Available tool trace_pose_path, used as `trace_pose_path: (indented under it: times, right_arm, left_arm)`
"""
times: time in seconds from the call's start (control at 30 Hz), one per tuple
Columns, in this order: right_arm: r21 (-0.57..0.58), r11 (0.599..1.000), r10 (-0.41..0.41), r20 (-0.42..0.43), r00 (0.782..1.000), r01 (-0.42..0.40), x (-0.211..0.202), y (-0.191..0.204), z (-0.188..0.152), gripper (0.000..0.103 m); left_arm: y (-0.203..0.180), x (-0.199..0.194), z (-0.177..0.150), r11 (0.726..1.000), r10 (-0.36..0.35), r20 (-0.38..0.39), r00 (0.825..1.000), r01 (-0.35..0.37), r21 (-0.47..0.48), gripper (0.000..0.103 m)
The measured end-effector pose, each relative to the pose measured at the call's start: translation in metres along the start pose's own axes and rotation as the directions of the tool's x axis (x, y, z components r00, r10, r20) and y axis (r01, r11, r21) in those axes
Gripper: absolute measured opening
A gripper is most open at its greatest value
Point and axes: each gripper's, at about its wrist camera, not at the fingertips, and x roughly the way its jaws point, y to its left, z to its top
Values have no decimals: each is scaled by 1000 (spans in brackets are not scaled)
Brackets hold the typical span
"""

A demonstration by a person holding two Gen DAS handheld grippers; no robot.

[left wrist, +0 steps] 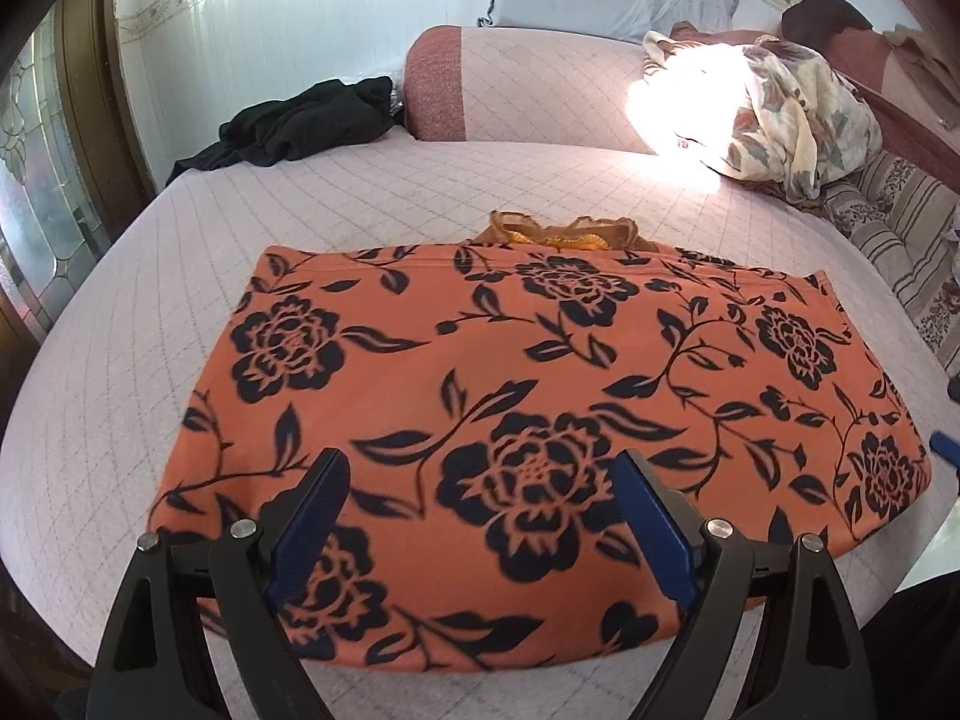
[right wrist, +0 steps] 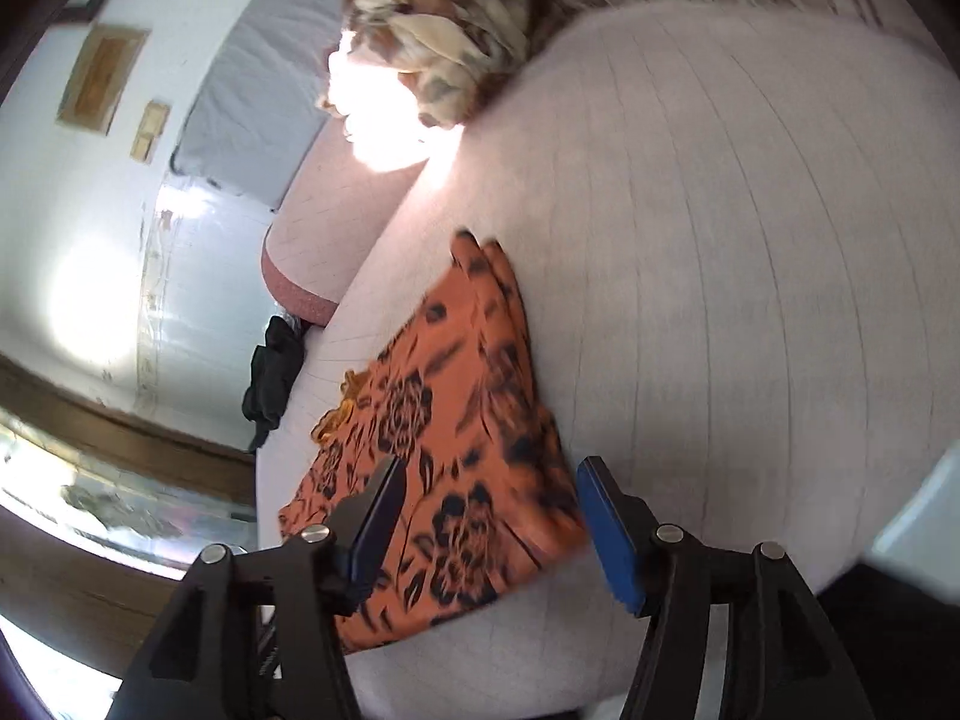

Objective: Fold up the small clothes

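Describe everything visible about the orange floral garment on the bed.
The orange floral garment is soft-looking fabric printed with dark flowers and leaves. It lies folded flat on the quilted bed cover, layered edges showing at one side. A golden trim peeks from its far edge. Nothing grips it.

A bed (left wrist: 150, 312) covered in a pale quilted spread carries an orange garment (left wrist: 510, 384) with black flowers, lying folded flat near its front edge. A crumpled black garment (left wrist: 300, 126) lies at the far left edge, just beside a pink-ended bolster (left wrist: 540, 84). A cream floral cloth (left wrist: 786, 114) is heaped at the far right, partly washed out by sunlight.
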Motion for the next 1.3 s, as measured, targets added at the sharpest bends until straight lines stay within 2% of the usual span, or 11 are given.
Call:
trace_pose_path:
  times: [0.27, 0.4, 0.47, 0.5, 0.67, 0.77, 0.9, 0.97, 1.07, 1.2, 1.3]
  right_arm:
    - [-127, 991, 14, -128, 992, -30, 82, 20, 89, 63]
    - [-191, 981, -81, -234, 969, 36, 148, 24, 112, 64]
    - [-191, 981, -83, -231, 969, 38, 159, 25, 118, 51]
    - [-216, 976, -80, -230, 970, 29, 159, 32, 119, 10]
    - [-350, 928, -175, -106, 979, 128, 147, 67, 117, 10]
    - [-303, 930, -264, -154, 952, 209, 175, 39, 111, 14]
    - [-244, 949, -224, -86, 971, 198, 143, 49, 109, 57]
    - [-275, 935, -236, -4, 972, 225, 116, 64, 100, 58]
    - [-264, 956, -130, 6, 991, 127, 80, 83, 73, 58]
    - [-234, 968, 58, -136, 989, -89, 73, 95, 13, 66]
    - [-163, 987, -31, -173, 984, 3, 89, 54, -9, 67]
  left_arm:
    - [-5, 28, -3, 1000, -10, -24, 1000, 10, -14, 89]
    - [-3, 28, -6, 999, -29, -11, 1000, 29, -13, 90]
    - [-1, 28, -7, 999, -46, -4, 999, 46, -13, 91]
    - [1, 27, -8, 998, -56, 4, 998, 56, -16, 91]
    - [2, 27, -11, 997, -80, 25, 996, 81, -3, 94]
    - [2, 27, -11, 996, -86, 22, 996, 86, 12, 94]
    - [5, 24, -13, 995, -104, 23, 994, 104, 11, 94]
    - [5, 23, -13, 994, -109, 20, 994, 109, 4, 94]
    - [6, 22, -14, 994, -112, 21, 993, 112, -2, 94]
    - [11, 16, -16, 991, -132, 22, 991, 132, -30, 94]
    - [20, 4, -18, 987, -144, 34, 989, 146, -67, 94]
